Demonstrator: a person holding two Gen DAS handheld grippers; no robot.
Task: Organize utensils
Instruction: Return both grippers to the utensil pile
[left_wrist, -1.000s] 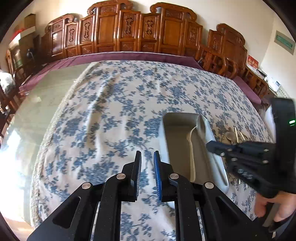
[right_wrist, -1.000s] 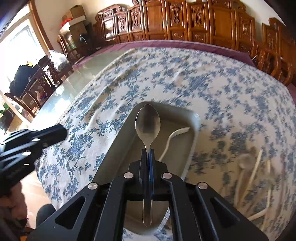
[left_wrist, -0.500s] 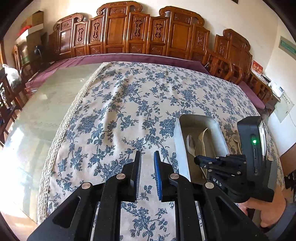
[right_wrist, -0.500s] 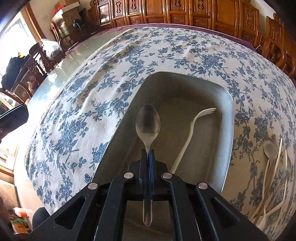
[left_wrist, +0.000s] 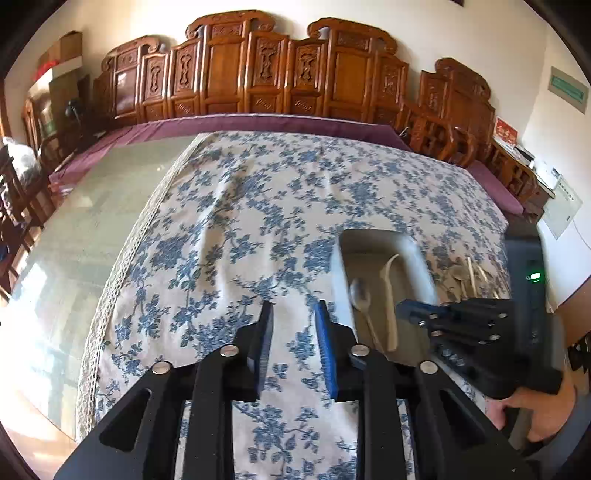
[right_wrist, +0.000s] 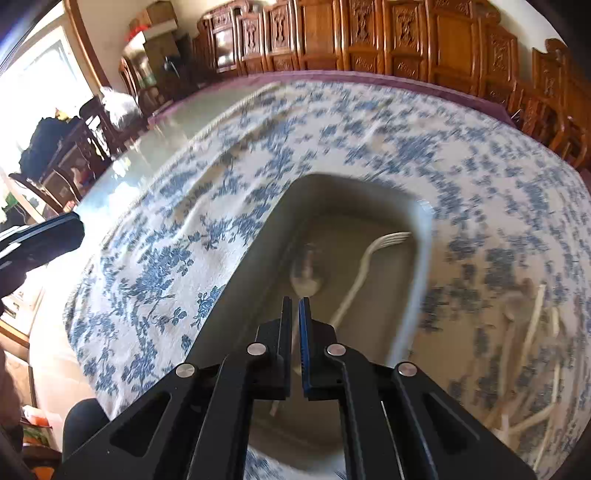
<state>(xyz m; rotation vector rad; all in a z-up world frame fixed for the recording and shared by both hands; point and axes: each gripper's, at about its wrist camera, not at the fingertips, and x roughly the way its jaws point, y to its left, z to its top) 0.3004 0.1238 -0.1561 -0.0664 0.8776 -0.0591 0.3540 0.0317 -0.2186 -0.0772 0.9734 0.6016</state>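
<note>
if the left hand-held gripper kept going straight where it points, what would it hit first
Probably the blue floral tablecloth. The left hand-held gripper, its jaws opening with nothing between them, aims at bare cloth beside the grey rectangular tray, though depth is unclear.

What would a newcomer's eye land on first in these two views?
Probably the grey tray sunk into the blue-flowered tablecloth, with a metal spoon and a pale fork lying in it. Next, the right claw just above the spoon, its jaws a narrow slit apart and no longer pinching it. The left claw hangs over bare cloth beside the tray, jaws opening with nothing between them, and loose utensils lie right of the tray.
</note>
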